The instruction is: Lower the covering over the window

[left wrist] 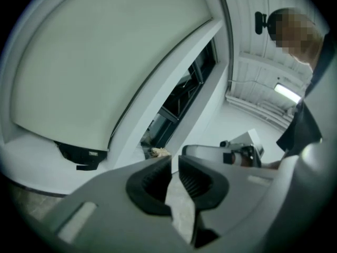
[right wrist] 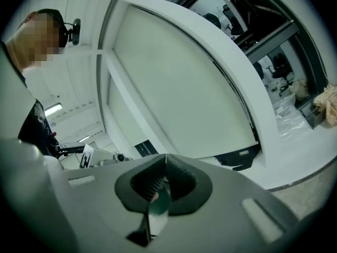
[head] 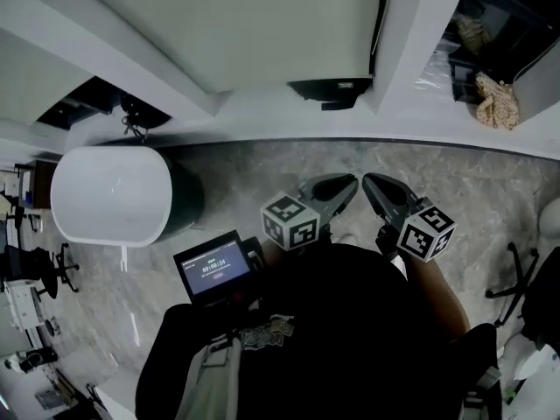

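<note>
A cream roller blind [head: 236,24] covers the wide pane above the white sill [head: 262,116]; it also fills much of the left gripper view [left wrist: 105,62] and the right gripper view [right wrist: 179,83]. To its right, past a white post, a pane [head: 490,24] shows uncovered. A black device [head: 331,90] lies on the sill under the blind's bottom edge. Both grippers are held close to my body, well short of the window. My left gripper [head: 348,183] [left wrist: 174,158] has a narrow gap between its jaws, with nothing in it. The right gripper [head: 371,182] [right wrist: 166,156] is shut and empty.
A white round-cornered tub [head: 109,195] stands on the marble floor at left. A small lit screen [head: 213,269] sits at my chest. Beige cloth bundles [head: 496,101] lie by the right pane. A chair base [head: 516,278] is at right.
</note>
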The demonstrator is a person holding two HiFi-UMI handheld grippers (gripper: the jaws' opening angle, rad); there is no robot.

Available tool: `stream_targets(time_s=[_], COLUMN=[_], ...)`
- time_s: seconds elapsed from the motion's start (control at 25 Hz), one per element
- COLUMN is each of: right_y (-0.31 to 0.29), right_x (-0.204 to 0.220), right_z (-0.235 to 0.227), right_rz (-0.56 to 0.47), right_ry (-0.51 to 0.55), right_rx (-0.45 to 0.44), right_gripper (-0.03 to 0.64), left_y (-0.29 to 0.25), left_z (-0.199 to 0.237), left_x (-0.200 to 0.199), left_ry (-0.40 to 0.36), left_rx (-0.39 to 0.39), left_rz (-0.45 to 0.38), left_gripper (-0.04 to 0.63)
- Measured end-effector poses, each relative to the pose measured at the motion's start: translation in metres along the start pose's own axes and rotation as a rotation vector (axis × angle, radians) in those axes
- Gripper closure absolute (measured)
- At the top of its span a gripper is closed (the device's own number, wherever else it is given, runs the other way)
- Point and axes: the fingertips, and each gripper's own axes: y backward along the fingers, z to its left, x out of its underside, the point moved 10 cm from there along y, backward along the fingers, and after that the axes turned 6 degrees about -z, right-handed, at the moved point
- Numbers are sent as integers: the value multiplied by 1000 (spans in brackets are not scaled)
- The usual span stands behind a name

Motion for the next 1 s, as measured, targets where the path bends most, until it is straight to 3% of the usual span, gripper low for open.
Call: stream_targets(time_s=[0.12,0.28,0.48,0.84,1.0], right_y=[-6,-22,-23,-63,-58], right_x=[4,12,52,130,168], right_z=[3,4,67,178,208], right_rz=[41,70,99,89,75], right_ry=[0,-2,-2,-12,-20], right_rx=[-21,-47,-102,-87,-32], right_gripper=[611,611,611,611,611], left_y=[2,11,89,235,271], left_z=[-2,11,-13,-11,-11], left_x=[6,7,21,27,47], left_ry=[-16,15,13,-28,-29], left_rx=[-23,-73,-125,-105,-60], left_rz=[33,12,-18,-28,2], left_gripper=[568,569,578,586,591])
